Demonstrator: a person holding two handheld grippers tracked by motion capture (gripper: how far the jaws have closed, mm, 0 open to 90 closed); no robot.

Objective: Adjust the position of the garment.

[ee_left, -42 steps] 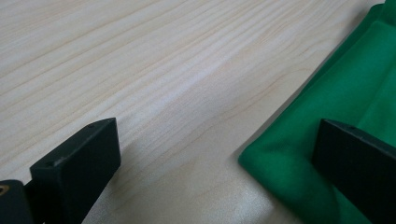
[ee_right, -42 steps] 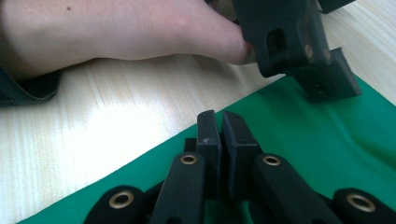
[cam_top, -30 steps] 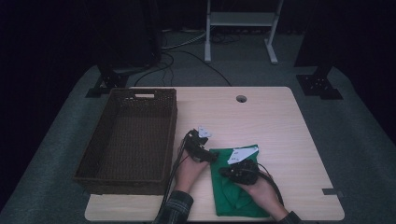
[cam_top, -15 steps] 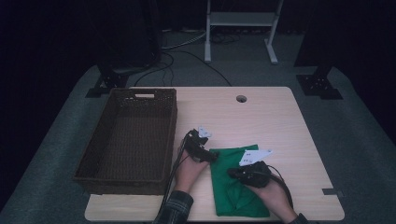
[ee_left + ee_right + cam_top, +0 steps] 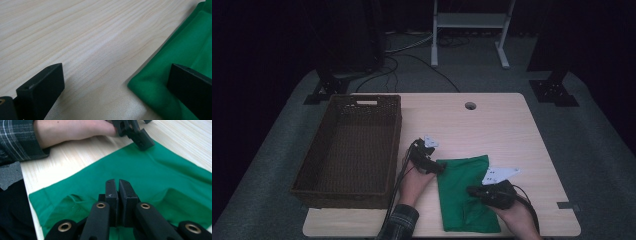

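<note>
Green cloth spread flat on the near part of the wooden table, right of the brown wicker basket, with a raised fold near the cloth's front edge. Left gripper at the cloth's far-left corner, jaws standing wide open, one over bare wood and one over the cloth's edge, gripping nothing. Right gripper low over the cloth's right side, jaws pressed nearly together with nothing visible between them.

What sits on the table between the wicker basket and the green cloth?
In the high view, the left gripper and its hand lie between the basket and the green cloth, on otherwise bare wood.
</note>
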